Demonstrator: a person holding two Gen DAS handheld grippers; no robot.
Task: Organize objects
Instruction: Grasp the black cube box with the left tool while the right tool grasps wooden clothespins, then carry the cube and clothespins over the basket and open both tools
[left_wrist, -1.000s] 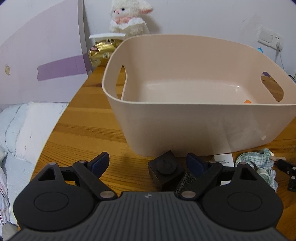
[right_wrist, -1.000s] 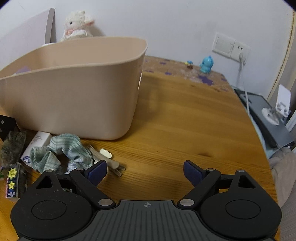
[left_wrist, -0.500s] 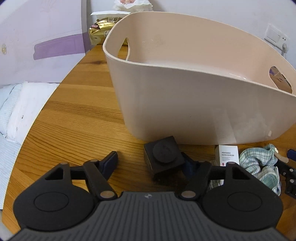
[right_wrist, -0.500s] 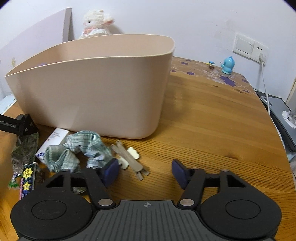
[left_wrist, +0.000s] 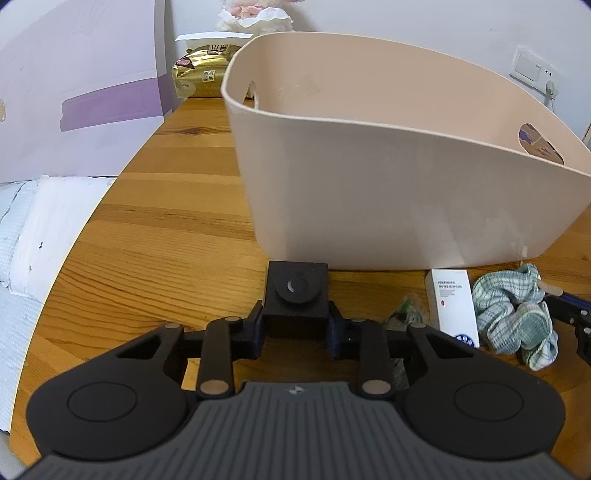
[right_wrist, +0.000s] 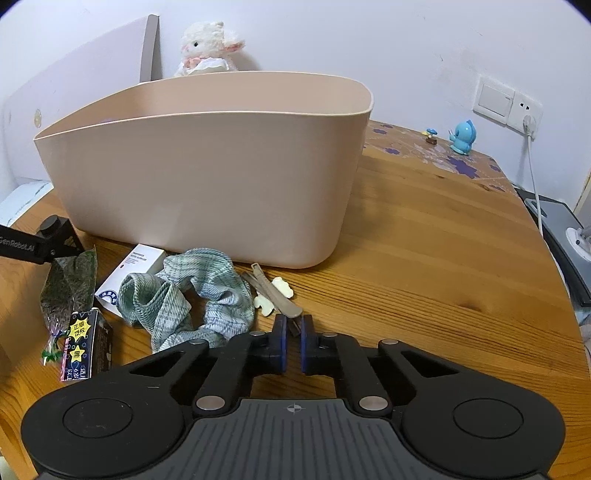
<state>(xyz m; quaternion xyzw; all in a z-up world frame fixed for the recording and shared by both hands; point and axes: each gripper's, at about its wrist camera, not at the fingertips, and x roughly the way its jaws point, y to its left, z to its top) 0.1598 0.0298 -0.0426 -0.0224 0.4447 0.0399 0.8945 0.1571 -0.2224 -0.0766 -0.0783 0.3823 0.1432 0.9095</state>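
Left gripper clamped on black cube, fingers pressed to its two sides, round knob on top facing the camera. Just right of those fingers, a crinkled dark wrapper, then white box, then green plaid cloth, all lying on wooden table. Directly ahead of the cube, near wall of beige tub, very close to the cube; contact not clear.

Right gripper nearly closed, blue pads set narrowly either side of the near end of hair clip; firm pinch not certain from this view. Clip lying flat on the table, angled away to the left, pale cream pieces beside it. Left of the fingers, the cloth in a heap, white box behind it, printed dark packet and the wrapper further left. Beyond these, the tub. Far left, the other gripper with the cube.

Farthest back, plush lamb against the wall behind the tub; small blue figurine far right.
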